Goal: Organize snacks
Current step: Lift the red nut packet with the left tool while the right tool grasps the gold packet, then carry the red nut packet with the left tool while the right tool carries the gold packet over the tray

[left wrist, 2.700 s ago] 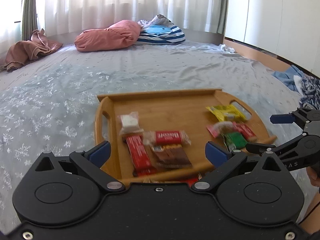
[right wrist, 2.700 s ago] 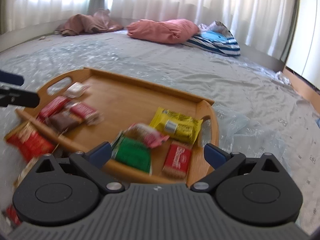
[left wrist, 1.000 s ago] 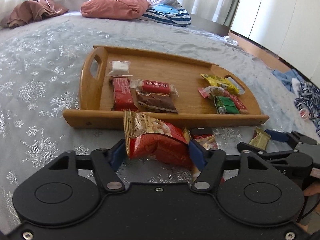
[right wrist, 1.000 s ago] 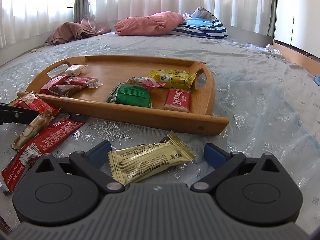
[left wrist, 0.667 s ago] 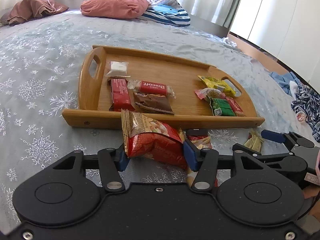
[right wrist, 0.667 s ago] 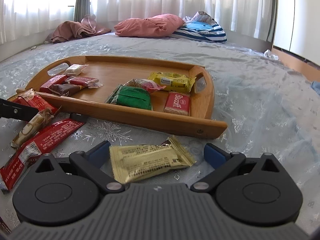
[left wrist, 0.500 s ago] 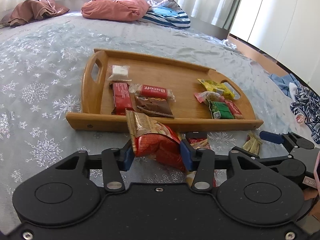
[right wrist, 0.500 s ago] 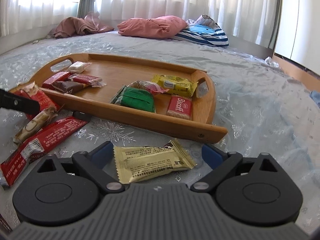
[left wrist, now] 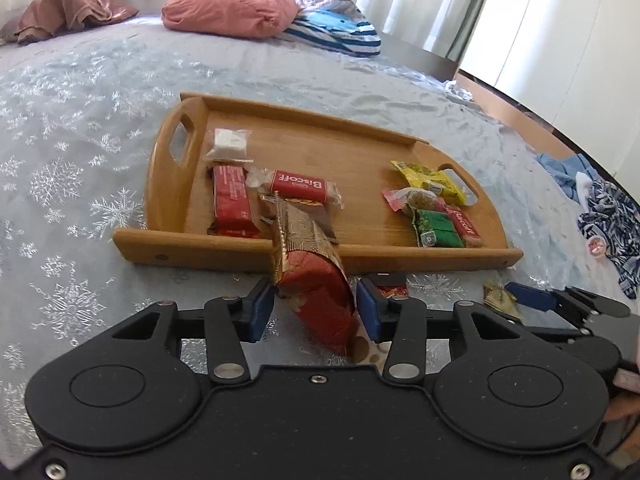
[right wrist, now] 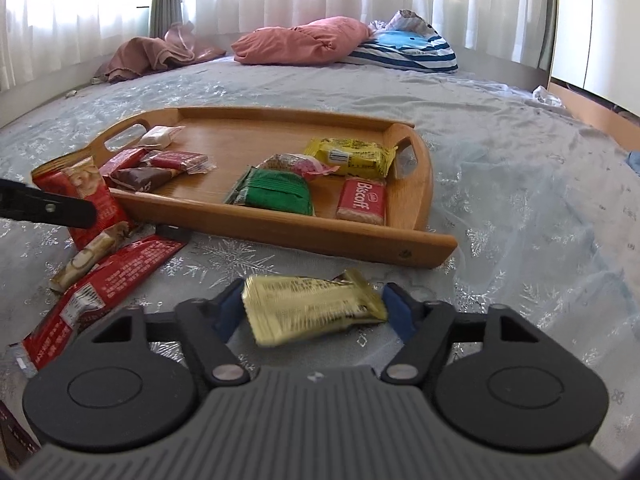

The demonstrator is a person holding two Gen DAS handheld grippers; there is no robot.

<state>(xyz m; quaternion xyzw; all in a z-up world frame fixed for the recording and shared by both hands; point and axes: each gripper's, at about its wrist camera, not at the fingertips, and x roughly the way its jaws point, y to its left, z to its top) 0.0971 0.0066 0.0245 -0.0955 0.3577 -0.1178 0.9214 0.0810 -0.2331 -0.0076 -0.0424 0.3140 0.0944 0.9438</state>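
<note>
Both pickups are under way. The left gripper (left wrist: 315, 307) has just closed its jaws onto the red-and-gold foil snack bag (left wrist: 316, 284), lifting it at the wooden handled tray's (left wrist: 192, 248) near edge. The right gripper's (right wrist: 316, 312) jaws, just narrowing, flank the gold foil bar (right wrist: 312, 310) on the bedspread; contact unclear. Next: carry both into the tray

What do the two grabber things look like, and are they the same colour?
Nearly the same. The left gripper has a speckled black body with two round raised discs, silver screws and rivets, and black linkage bars. Its fingers end in blue pads. The right gripper has the same shape, but its body is grey with ribbed grooves down the middle. Its fingers have blue pads too. No cables or sleeves are visible.
</note>
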